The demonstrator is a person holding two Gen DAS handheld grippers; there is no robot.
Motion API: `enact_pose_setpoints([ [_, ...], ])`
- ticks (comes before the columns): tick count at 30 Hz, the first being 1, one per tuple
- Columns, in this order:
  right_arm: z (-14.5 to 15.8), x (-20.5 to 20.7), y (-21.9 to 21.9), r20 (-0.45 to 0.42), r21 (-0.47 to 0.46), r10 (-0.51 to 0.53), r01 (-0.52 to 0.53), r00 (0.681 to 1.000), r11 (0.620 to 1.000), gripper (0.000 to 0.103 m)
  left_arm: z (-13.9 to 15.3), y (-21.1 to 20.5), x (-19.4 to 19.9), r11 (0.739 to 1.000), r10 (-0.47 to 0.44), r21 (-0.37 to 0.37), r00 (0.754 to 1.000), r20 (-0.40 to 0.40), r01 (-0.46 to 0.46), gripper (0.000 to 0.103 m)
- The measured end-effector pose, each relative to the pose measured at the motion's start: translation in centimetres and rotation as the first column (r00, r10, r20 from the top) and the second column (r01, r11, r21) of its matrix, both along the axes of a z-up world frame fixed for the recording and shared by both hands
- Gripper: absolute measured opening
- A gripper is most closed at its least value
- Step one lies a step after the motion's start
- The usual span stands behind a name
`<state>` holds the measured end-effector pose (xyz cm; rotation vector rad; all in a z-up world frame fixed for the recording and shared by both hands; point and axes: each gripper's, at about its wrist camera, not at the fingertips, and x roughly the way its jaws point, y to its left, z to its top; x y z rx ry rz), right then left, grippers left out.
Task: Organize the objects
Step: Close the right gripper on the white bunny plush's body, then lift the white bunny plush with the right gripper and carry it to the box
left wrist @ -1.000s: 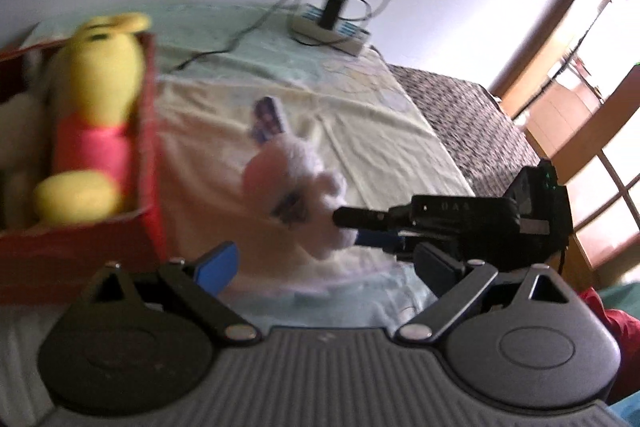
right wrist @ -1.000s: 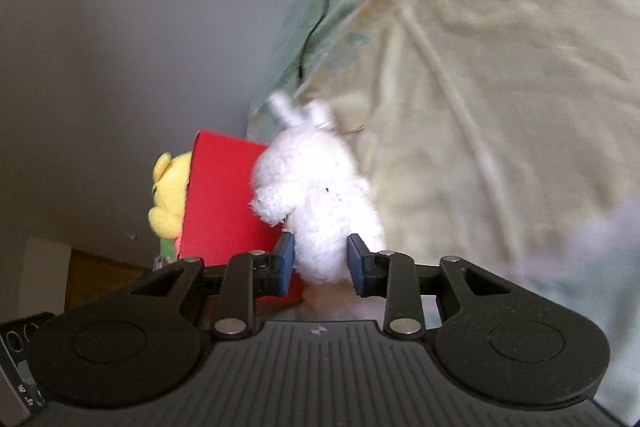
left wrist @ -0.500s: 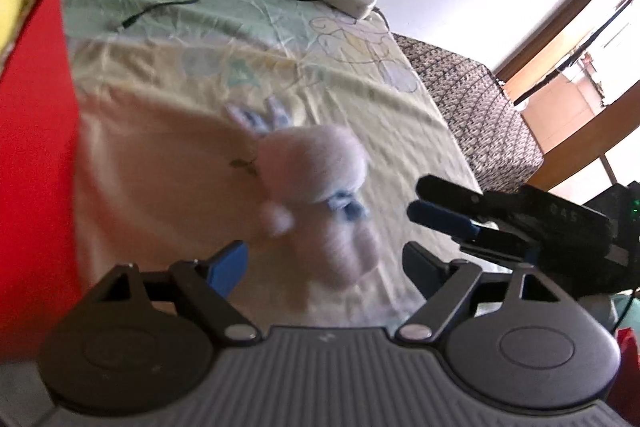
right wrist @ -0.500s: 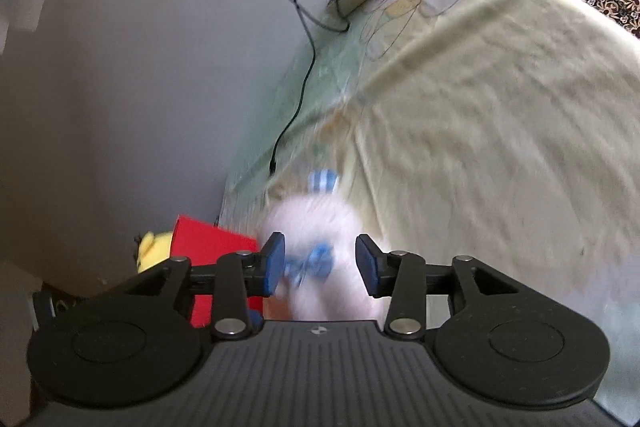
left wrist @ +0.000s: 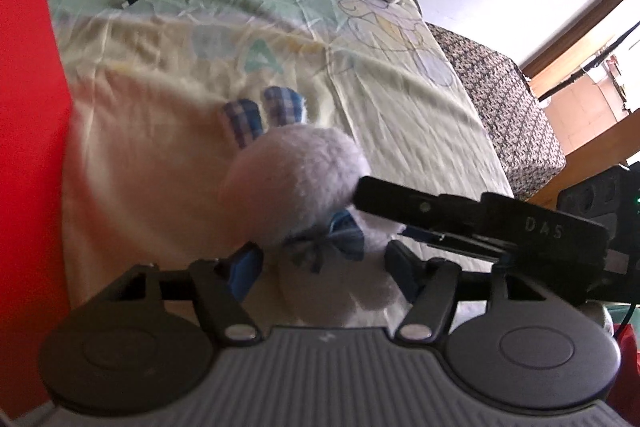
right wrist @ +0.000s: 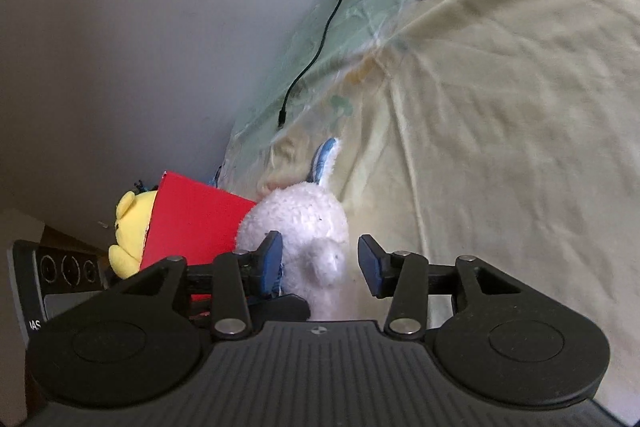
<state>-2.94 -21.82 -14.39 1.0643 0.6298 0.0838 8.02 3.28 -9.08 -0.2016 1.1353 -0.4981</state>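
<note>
Closing my left gripper [left wrist: 322,263] around the white plush rabbit [left wrist: 296,187], I note the toy sits directly between its blue pads, low in the left wrist view, pads not yet pressing the fur on either side. The rabbit lies on the yellow bedsheet [left wrist: 168,131], just right of the red box [left wrist: 28,147], with its long axis running away from me: plaid ears at the far end, blue bow and body at the near end. My right gripper [right wrist: 320,263] is opening; its jaws stand spread with the rabbit's body between them, a gap visible on the right pad. In the left wrist view its black fingers reach in from the right, touching the head. Both grippers are equally near; I judge this a handover to the left. The rabbit appears soft, fluffy, slightly blurred. A yellow plush [right wrist: 130,227] already occupies the box.
</note>
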Motion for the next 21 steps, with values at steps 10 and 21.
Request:
enact_pose_setpoints([
  [10, 0.2, -0.6, 0.8, 0.012, 0.04, 0.074, -0.074, 0.997, 0.996, 0.038, 0.7, -0.7, -0.3, 0.999, -0.029, 0.037, 0.999, 0.033, 0.028, 0.067],
  [21, 2.4, -3.8, 2.4, 0.041, -0.03, 0.066, -0.065, 0.997, 0.997, 0.035, 2.3, -2.1, -3.2, 0.99, -0.12, 0.083, 0.988, 0.099, 0.112, 0.067],
])
